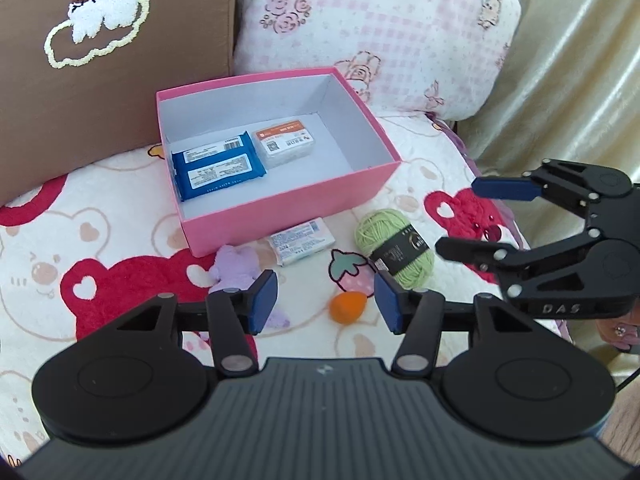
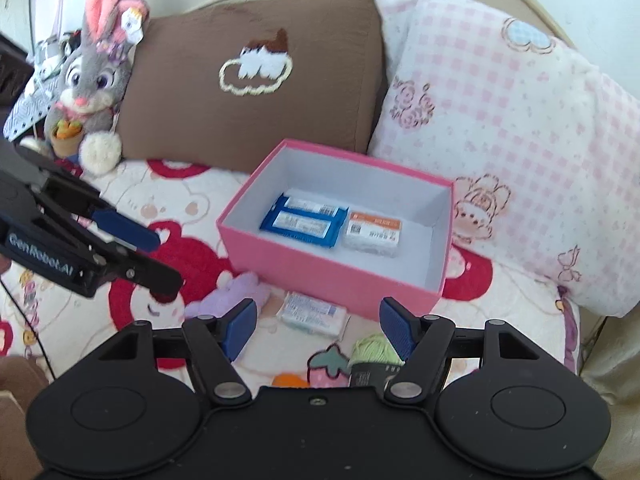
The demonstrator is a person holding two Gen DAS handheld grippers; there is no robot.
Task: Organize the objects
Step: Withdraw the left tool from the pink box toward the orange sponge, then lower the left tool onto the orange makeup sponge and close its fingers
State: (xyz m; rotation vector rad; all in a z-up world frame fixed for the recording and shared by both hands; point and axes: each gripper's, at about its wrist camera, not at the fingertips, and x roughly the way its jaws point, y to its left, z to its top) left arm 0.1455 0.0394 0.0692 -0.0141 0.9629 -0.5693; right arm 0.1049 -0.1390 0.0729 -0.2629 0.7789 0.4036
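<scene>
A pink box [image 1: 280, 216] stands open on the bed, holding a blue wipes pack [image 1: 218, 170] and a white pack with an orange label [image 1: 286, 146]. In front of it lie a small tissue pack [image 1: 302, 242], a green yarn ball [image 1: 394, 246], a purple plush [image 1: 236, 268] and an orange egg-shaped thing [image 1: 346, 307]. My left gripper [image 1: 326, 302] hovers open over the orange thing, gripping nothing. My right gripper [image 2: 318, 330] is open and empty above the tissue pack [image 2: 314, 314] and yarn [image 2: 372, 350], facing the box [image 2: 304, 264].
A brown pillow [image 2: 248, 92] and a pink checked pillow [image 2: 500, 152] lean behind the box. A grey rabbit plush [image 2: 92, 80] sits at the far left. A beige curtain [image 1: 580, 80] hangs to the right. The bed cover has red bear prints.
</scene>
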